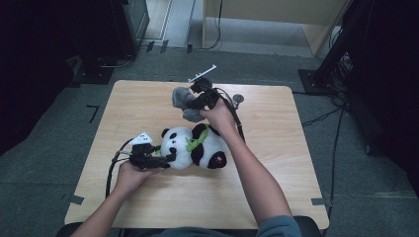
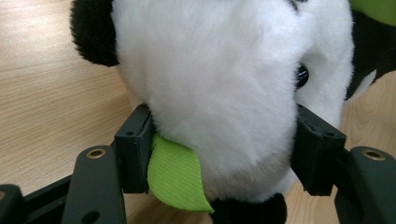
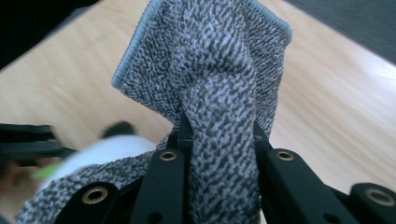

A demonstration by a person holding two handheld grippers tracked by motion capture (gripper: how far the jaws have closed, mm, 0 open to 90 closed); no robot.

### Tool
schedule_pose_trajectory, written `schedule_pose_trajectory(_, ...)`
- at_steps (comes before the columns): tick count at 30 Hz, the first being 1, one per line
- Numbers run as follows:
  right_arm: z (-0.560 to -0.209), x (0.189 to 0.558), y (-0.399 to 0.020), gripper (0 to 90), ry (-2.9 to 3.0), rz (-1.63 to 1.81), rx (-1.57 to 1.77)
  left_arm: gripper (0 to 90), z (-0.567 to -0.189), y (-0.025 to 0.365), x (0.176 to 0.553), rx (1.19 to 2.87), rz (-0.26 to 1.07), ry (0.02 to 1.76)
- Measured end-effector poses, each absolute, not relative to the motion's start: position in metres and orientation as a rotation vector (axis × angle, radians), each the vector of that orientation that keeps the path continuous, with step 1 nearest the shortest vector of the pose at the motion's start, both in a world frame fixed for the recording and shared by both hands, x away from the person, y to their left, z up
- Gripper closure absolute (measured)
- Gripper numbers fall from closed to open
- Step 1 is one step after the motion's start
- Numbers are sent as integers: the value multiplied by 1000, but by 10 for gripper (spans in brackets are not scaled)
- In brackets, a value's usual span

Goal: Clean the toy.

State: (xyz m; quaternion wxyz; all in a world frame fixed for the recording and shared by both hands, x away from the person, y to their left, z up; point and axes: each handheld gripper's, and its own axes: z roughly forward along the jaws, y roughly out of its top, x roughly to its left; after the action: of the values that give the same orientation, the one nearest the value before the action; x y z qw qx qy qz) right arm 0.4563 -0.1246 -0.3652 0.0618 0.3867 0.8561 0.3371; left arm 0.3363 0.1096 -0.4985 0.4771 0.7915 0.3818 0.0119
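While one gripper clamps a soft toy on the table, the other holds a cloth above it.

Seen from the high view, the left gripper (image 1: 165, 159) grips the head of the black-and-white plush panda (image 1: 195, 147) lying on the light wooden table (image 1: 276, 163); the right gripper (image 1: 190, 101) holds the grey knitted cloth (image 1: 184, 98) just behind the toy. Through the left gripper view, both pads press the white head (image 2: 219, 88), beside a green fabric leaf (image 2: 175, 177). Through the right gripper view, the jaws are nearly closed, pinching the cloth (image 3: 210, 70).
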Motion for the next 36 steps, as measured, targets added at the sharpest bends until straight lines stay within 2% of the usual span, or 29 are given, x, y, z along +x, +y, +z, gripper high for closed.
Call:
schedule_pose_trajectory(8,-380,443,-84,760,2698,1076,1083,345,-497,109,337,1937,26,946)
schedule_pose_trajectory(14,-407,434,-63,773,2807,974,1021,347,-497,109,338,1932,0,1000)
schedule_pose_trajectory(25,-412,437,-83,774,2746,930,1085,355,-497,110,339,1928,-26,1024)
schedule_pose_trajectory(36,-412,433,-123,774,2691,923,1172,362,-496,109,338,1935,-13,1018)
